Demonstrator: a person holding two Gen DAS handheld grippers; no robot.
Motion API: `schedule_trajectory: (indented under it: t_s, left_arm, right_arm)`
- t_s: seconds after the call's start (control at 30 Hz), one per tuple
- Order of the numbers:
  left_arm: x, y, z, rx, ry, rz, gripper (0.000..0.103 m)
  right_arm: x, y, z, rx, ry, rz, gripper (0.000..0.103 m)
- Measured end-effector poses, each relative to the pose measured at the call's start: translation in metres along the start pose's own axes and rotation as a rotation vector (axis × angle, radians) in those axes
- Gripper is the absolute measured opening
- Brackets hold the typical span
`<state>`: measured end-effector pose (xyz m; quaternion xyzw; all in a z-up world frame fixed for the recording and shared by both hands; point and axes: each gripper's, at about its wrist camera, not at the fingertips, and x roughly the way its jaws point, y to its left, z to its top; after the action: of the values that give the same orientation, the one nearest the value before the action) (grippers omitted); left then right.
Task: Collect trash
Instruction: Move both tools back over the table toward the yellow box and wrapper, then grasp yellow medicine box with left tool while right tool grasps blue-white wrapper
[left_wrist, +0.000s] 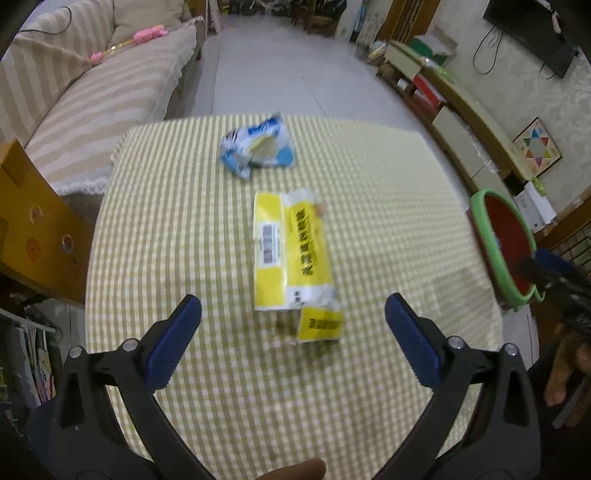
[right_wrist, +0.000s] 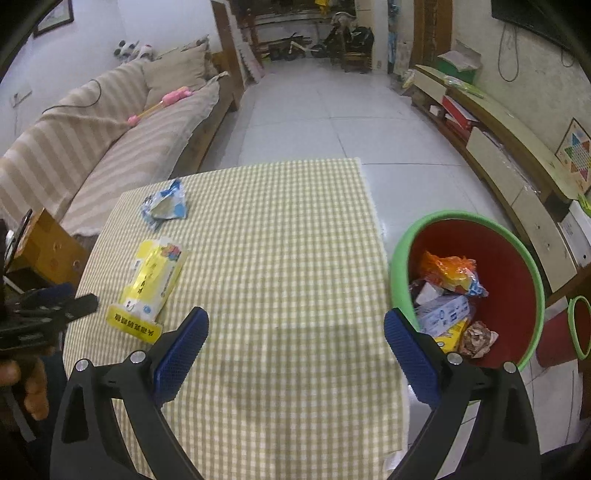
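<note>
the left gripper (left_wrist: 293, 317) hangs low over the near part of the table (left_wrist: 388, 229), jaws spread wide with nothing between them. just ahead of its pads lies the yellow box (left_wrist: 288, 254), flat and lengthwise, its torn flap end toward the gripper. beyond it, well short of the far edge, sits the blue wrapper (left_wrist: 258, 147), crumpled, apart from the box with bare cloth between.

the right gripper (right_wrist: 295, 336) is also wide apart and holds nothing, over the near right part of the table, with open checked cloth ahead up to the far edge. the box (right_wrist: 153, 280) and wrapper (right_wrist: 164, 203) lie near the table's left side in this view. the bin (right_wrist: 532, 273) stands on the floor just beside the right edge, its green rim close to the cloth, trash already inside. the floor beyond the table is open.
</note>
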<state>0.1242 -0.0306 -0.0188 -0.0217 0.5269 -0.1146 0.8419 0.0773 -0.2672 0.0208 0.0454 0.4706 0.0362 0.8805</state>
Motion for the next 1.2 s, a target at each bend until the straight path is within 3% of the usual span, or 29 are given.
schedule_trajectory:
  t_s: [0.2, 0.53, 0.7, 0.83, 0.9, 1.2]
  left_arm:
    - [0.034, 0.002, 0.009, -0.026, 0.053, 0.015, 0.097]
    - [0.084, -0.010, 0.026, -0.013, 0.116, 0.067, 0.097]
    - [0.096, -0.008, 0.024, -0.008, 0.145, 0.084, 0.075]
    - [0.094, -0.004, 0.022, 0.001, 0.124, 0.084, 0.068]
    - [0.091, 0.002, 0.020, -0.012, 0.117, 0.074, 0.060]
    - [0.063, 0.064, 0.011, -0.084, 0.091, 0.105, 0.054]
  right_arm:
    - [0.012, 0.016, -0.003, -0.031, 0.029, 0.011, 0.093]
    - [0.029, 0.008, -0.002, -0.008, 0.064, 0.007, 0.093]
    - [0.040, 0.003, 0.003, 0.009, 0.078, 0.008, 0.093]
    - [0.050, 0.008, 0.011, 0.005, 0.085, 0.015, 0.093]
    - [0.054, 0.014, 0.016, -0.002, 0.087, 0.022, 0.093]
    - [0.081, 0.059, 0.042, -0.064, 0.092, 0.069, 0.093]
